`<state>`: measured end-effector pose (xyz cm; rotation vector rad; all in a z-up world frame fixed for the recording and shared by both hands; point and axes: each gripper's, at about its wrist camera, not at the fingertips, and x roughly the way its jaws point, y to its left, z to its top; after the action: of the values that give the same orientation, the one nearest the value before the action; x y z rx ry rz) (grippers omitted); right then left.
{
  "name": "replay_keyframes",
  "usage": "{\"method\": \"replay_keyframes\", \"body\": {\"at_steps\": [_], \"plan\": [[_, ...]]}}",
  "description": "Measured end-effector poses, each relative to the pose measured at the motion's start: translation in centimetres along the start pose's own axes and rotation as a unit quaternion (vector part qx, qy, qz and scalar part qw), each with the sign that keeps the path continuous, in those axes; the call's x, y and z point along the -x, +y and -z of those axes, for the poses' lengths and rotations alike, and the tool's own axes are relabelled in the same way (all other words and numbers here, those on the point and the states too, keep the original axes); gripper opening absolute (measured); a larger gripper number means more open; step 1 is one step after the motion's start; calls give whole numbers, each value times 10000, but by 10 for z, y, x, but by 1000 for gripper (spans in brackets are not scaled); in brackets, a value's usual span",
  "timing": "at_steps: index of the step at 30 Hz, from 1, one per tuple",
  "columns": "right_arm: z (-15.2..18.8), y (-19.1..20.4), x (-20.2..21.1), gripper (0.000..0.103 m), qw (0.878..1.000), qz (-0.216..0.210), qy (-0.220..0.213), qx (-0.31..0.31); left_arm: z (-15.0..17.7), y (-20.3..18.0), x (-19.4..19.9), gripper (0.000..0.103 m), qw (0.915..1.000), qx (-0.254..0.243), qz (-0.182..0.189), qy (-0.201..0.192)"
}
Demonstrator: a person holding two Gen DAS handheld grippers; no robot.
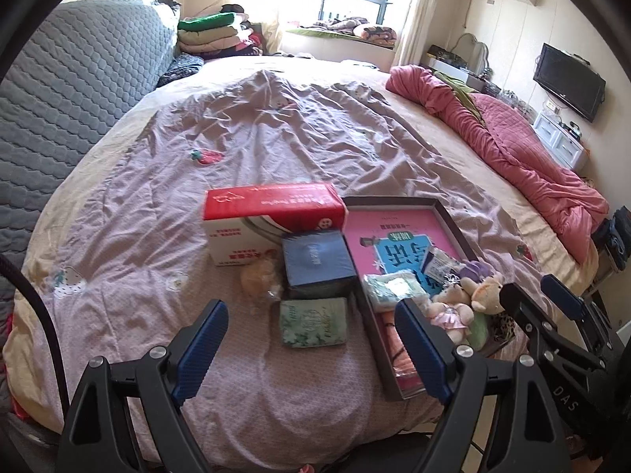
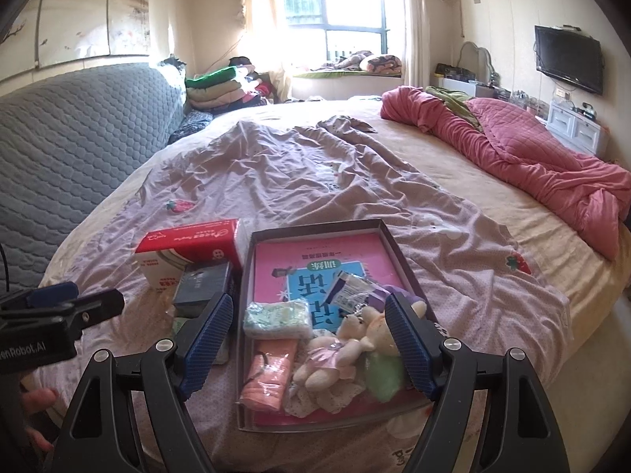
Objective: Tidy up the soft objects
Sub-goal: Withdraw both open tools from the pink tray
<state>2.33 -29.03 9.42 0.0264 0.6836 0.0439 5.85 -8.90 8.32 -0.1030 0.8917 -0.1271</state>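
A dark shallow tray [image 2: 245,295] lies on the bed, lined with a pink book. In it are a pale tissue pack [image 2: 276,317], a folded pink cloth [image 2: 270,374], a small teddy bear in a pink dress [image 2: 339,354], a green plush [image 2: 382,374] and a white sachet [image 2: 349,287]. My right gripper [image 2: 308,299] hovers open over the tray, touching nothing. Left of the tray lie a green tissue pack [image 1: 313,321] and a bagged beige plush [image 1: 262,280]. My left gripper [image 1: 311,307] stands open just short of the green pack. It also shows in the right wrist view [image 2: 94,295].
A red-and-white carton [image 1: 268,220] and a dark blue box [image 1: 317,264] sit behind the green pack. A rumpled pink quilt [image 2: 532,157] lies along the bed's right side, and a grey quilted headboard [image 1: 79,79] rises on the left. A hand [image 2: 35,402] holds the left gripper.
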Motion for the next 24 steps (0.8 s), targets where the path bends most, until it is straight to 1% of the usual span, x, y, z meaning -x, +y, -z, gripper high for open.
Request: {"method": "replay_keyframes", "body": {"at_steps": [6, 13, 24], "plan": [[-2, 18, 4, 81, 9997, -175, -40, 167, -6, 28, 12, 86, 9995, 208, -201, -115], [3, 44, 0, 81, 9987, -381, 60, 340, -6, 58, 15, 86, 9984, 444, -335, -124], [21, 75, -20, 81, 9957, -717, 398, 431, 8, 79, -1, 86, 9974, 525, -490, 116]]}}
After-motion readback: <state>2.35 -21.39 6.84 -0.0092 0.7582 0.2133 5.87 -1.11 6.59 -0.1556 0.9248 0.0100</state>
